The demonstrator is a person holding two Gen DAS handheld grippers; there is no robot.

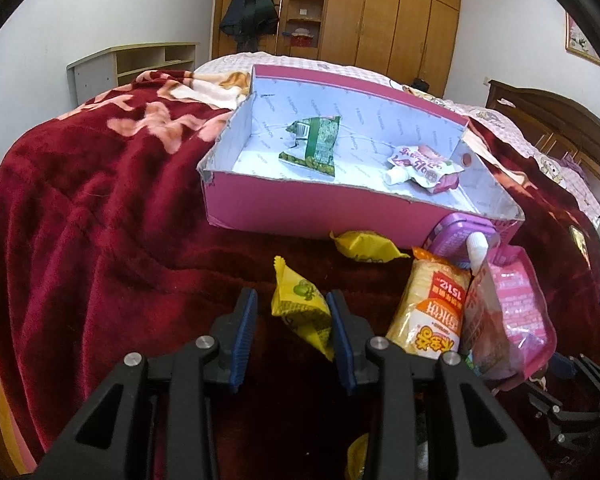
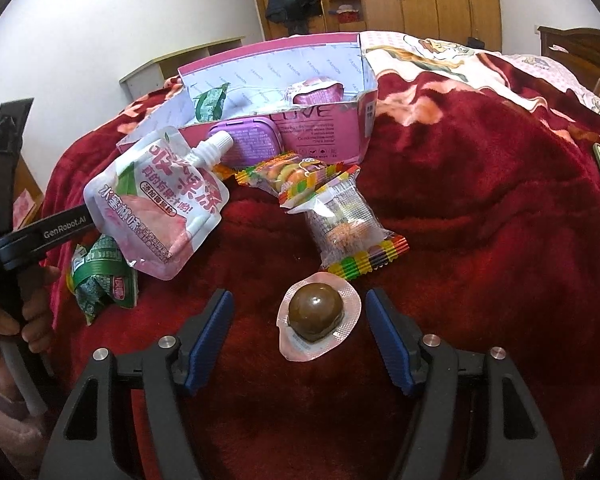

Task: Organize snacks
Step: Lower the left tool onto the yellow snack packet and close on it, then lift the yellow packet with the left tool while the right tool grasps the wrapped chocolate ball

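Note:
In the left wrist view my left gripper (image 1: pixel 291 297) straddles a yellow snack packet (image 1: pixel 300 312) on the red blanket. Its right pad touches the packet and a gap shows at the left pad. My right gripper (image 2: pixel 299 297) stands open around a brown chocolate ball in a pink blister (image 2: pixel 318 318), with both pads clear of it. The pink cardboard box (image 1: pixel 300 210) lies beyond, holding a green packet (image 1: pixel 316 144) and a pink spout pouch (image 1: pixel 420 168). Beside my left gripper lie a rice-cracker pack (image 1: pixel 432 308) and a pink jelly pouch (image 2: pixel 160 208).
More snacks lie in front of the box: a yellow candy (image 1: pixel 364 246), a purple tin (image 2: pixel 246 142), a burger-gummy packet (image 2: pixel 300 176), a clear candy packet (image 2: pixel 348 224) and a green packet (image 2: pixel 100 280). A hand (image 2: pixel 4 320) holds the left tool. A wardrobe (image 1: pixel 400 12) stands behind the bed.

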